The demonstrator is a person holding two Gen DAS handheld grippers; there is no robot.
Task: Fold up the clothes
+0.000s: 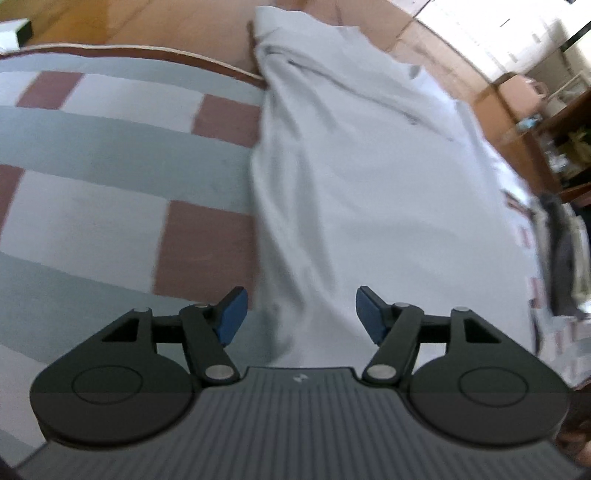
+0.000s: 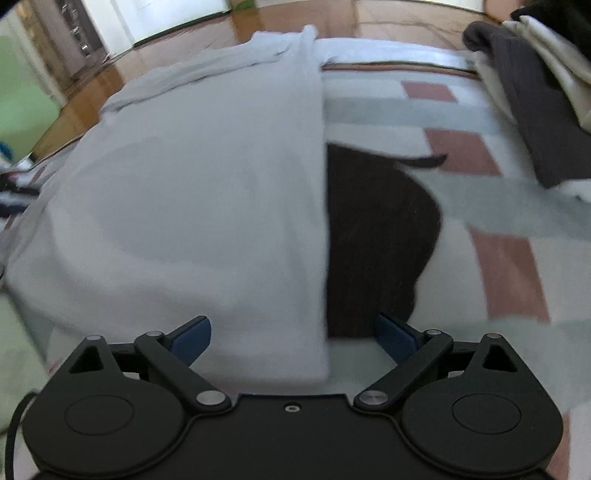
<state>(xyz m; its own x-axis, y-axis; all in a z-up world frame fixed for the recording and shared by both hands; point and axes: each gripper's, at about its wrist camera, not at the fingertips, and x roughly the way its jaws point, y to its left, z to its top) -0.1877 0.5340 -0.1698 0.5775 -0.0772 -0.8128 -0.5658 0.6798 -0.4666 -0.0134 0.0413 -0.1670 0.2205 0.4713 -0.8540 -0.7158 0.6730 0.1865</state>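
Blue pads up front on the left gripper (image 1: pixel 301 315), and the jaws stand apart with nothing pinched between them, just hovering above the near end of the pale grey garment (image 1: pixel 351 192). That garment runs as a long folded strip away from the camera, lying on a blanket (image 1: pixel 92 155) checked in grey, white and dusty red, its far end reaching past the blanket's edge toward the wooden floor (image 1: pixel 155 22). Over to the right wrist view now: the right gripper (image 2: pixel 293 338) is spread wide too, empty, with the garment (image 2: pixel 192 192) below it and its straight folded edge running up the middle of the picture. Just beside that edge sits a dark patch (image 2: pixel 373 236) on the blanket (image 2: pixel 495 206) (shadow or cloth, hard to say through the blur). Far right, a dark grey cloth (image 2: pixel 524 103) and a cream one (image 2: pixel 561 62) lie piled together.
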